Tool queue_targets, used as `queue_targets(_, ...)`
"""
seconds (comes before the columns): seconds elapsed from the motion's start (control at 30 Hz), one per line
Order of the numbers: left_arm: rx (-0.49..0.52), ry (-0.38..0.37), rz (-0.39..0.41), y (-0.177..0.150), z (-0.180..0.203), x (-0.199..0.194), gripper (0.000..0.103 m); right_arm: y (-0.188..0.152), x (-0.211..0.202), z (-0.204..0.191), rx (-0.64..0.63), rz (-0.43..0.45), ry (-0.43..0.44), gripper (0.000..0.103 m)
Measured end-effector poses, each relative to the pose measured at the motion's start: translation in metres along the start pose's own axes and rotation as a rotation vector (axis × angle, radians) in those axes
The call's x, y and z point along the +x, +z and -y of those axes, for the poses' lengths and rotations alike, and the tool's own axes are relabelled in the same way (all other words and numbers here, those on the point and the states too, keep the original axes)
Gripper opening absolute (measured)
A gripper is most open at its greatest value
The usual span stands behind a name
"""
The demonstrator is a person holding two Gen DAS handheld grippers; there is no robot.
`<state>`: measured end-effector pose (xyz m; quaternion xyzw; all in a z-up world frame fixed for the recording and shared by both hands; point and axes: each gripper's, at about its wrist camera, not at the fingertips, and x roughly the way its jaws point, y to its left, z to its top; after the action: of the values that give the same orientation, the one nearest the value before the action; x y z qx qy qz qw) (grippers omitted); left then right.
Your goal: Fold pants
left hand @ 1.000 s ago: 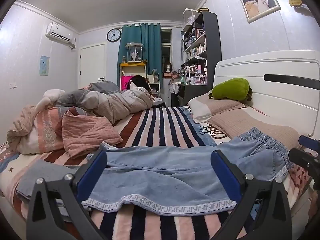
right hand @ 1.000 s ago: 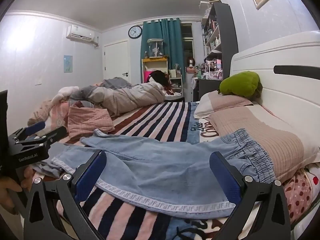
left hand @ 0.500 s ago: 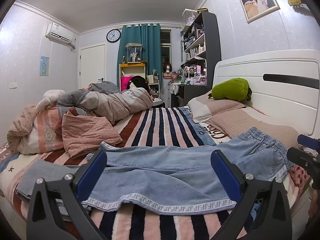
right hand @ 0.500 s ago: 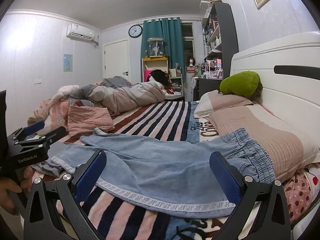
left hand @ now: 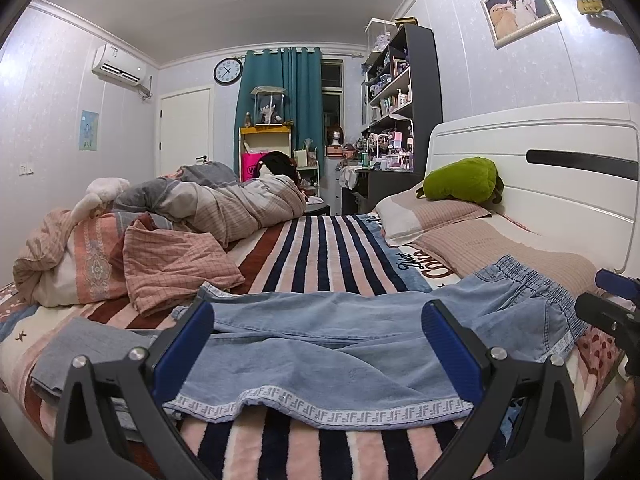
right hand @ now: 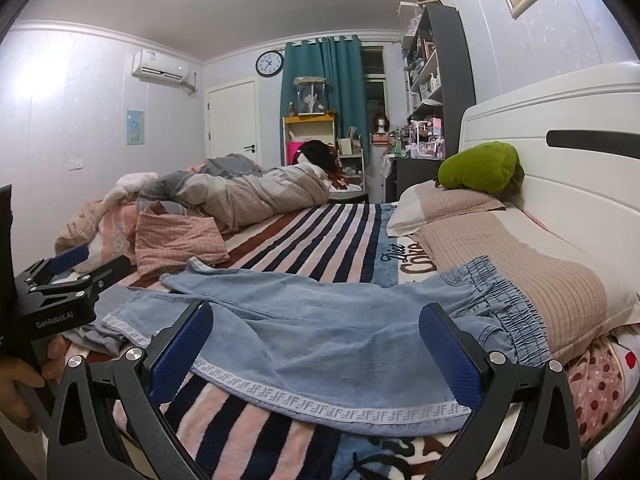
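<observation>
A striped blanket (left hand: 320, 256) is spread over the bed, with a white headboard (left hand: 540, 168) at the right and crumpled bedding (left hand: 168, 256) heaped at the left. The light denim pants (left hand: 340, 344) are laid flat across the near edge, waistband apparently resting on a pillow (right hand: 560, 280). The left gripper (left hand: 318, 344) and right gripper (right hand: 316, 344) are held just before the pants, jaws spread wide with nothing between them.

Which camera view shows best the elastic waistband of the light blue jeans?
The right wrist view. There the waistband lies near and large, its gathered folds clear against the striped pillow. The left wrist view shows the same waistband smaller and farther to the side, with part of its lower end behind the right gripper.
</observation>
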<state>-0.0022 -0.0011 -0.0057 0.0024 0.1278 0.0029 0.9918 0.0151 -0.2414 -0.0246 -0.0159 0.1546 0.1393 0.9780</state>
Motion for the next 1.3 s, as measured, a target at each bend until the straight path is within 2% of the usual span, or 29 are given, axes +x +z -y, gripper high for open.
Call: queue_targets(1.3,-0.010,-0.001,-0.001,-0.0033,0.0001,-0.0011,0.102,0.0045,-0.0034,-0.0062,0.006,0.015,0.003,0.102)
